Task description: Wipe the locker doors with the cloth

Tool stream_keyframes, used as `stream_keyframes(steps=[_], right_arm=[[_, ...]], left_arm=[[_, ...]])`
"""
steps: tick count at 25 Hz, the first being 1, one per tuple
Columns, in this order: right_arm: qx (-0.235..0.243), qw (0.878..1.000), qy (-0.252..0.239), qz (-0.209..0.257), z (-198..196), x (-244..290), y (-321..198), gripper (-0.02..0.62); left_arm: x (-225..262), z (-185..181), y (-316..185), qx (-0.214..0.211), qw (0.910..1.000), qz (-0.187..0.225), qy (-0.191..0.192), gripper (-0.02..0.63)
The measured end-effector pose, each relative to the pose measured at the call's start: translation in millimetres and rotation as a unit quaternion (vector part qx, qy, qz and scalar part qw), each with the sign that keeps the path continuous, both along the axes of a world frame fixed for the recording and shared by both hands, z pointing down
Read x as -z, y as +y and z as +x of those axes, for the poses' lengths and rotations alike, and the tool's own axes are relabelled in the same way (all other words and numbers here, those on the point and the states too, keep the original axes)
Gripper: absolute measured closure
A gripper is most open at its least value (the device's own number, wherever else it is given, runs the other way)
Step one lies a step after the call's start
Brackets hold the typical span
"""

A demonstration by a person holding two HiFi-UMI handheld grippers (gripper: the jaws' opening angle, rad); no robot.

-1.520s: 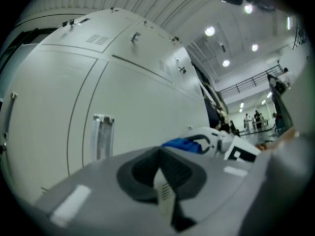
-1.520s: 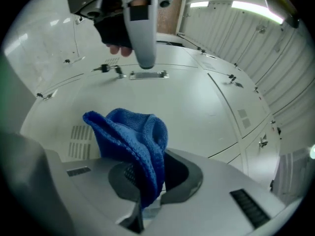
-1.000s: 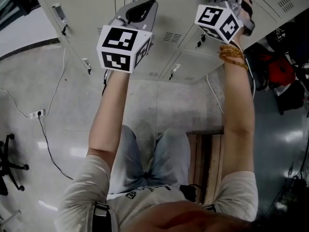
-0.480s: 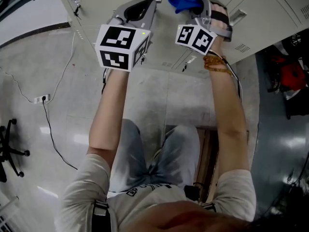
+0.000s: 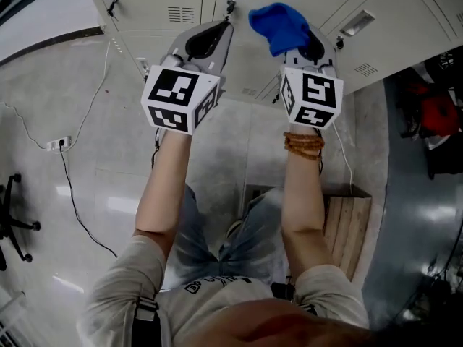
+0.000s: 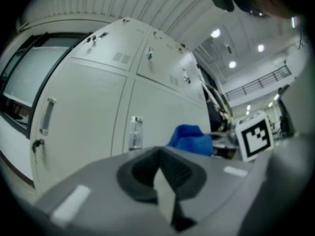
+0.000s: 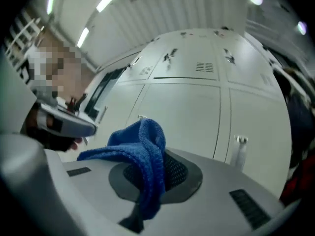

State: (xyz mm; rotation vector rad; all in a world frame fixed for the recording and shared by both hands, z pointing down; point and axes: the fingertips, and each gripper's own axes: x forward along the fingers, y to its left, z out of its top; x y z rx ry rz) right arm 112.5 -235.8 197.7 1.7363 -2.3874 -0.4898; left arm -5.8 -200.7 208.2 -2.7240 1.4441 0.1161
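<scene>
The right gripper has its fingers clenched on a fold of the soft, light, floppy cloth, held near the locker doors, a sound hold I judge, while the left gripper fingers are closed on nothing.

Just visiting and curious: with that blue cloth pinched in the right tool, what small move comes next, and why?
Probably ease the right gripper forward until the blue cloth presses on the locker door ahead. The jaws are shut on the cloth, and the door appears just beyond it, so contact seems the missing step.
</scene>
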Motion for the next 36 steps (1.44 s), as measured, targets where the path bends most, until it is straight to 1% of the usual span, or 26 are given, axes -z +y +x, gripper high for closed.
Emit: stream_keyframes(steps=[1, 2, 4, 6, 8, 11, 12, 17, 22, 25, 31, 36], right_arm=[[0.014, 0.999, -0.042, -0.015, 2.9, -10.2, 12.8, 0.566], [0.026, 0.997, -0.072, -0.026, 5.3, -21.2, 24.1, 0.566], [0.04, 0.992, -0.107, -0.047, 9.1, -42.2, 40.4, 0.566], [0.042, 0.989, -0.125, -0.062, 11.9, -53.6, 45.6, 0.566], [0.046, 0.989, -0.128, -0.062, 8.3, -54.2, 45.4, 0.566], [0.063, 0.99, -0.115, -0.059, -5.3, -58.3, 56.9, 0.566], [0.068, 0.99, -0.113, -0.057, -8.1, -57.5, 60.2, 0.566], [0.073, 0.988, -0.12, -0.056, -7.9, -57.0, 59.7, 0.567], [0.072, 0.986, -0.134, -0.064, -5.1, -63.0, 57.2, 0.567], [0.07, 0.987, -0.13, -0.061, -5.0, -63.2, 56.7, 0.566], [0.071, 0.986, -0.138, -0.06, -3.1, -61.3, 56.2, 0.566], [0.069, 0.987, -0.136, -0.06, -3.5, -61.5, 58.3, 0.566]], left_arm=[[-8.6, 3.2, 4.6, -0.002, 1.0, -0.005, 0.003, 0.604], [-17.4, 6.1, 8.2, -0.003, 0.9999, -0.01, 0.005, 0.604], [-33.1, 11.4, 12.4, -0.003, 0.9998, -0.019, 0.006, 0.604], [-42.2, 16.4, 11.0, -0.004, 0.9995, -0.027, 0.013, 0.604], [-45.8, 22.5, 8.0, -0.006, 0.9996, -0.027, 0.011, 0.604], [-54.5, 32.6, 10.8, -0.008, 0.9994, -0.023, -0.023, 0.604], [-54.7, 34.6, 11.2, -0.009, 0.9993, -0.022, -0.028, 0.604], [-52.5, 32.0, 7.1, -0.004, 0.9994, -0.017, -0.03, 0.604], [-60.7, 18.5, 1.6, 0.011, 0.9993, -0.027, -0.025, 0.604], [-61.6, 23.2, 0.7, 0.006, 0.9993, -0.025, -0.028, 0.604], [-61.6, 31.6, 1.6, -0.001, 0.9994, -0.023, -0.027, 0.604], [-59.2, 31.9, 5.4, -0.003, 0.9994, -0.02, -0.027, 0.604]])
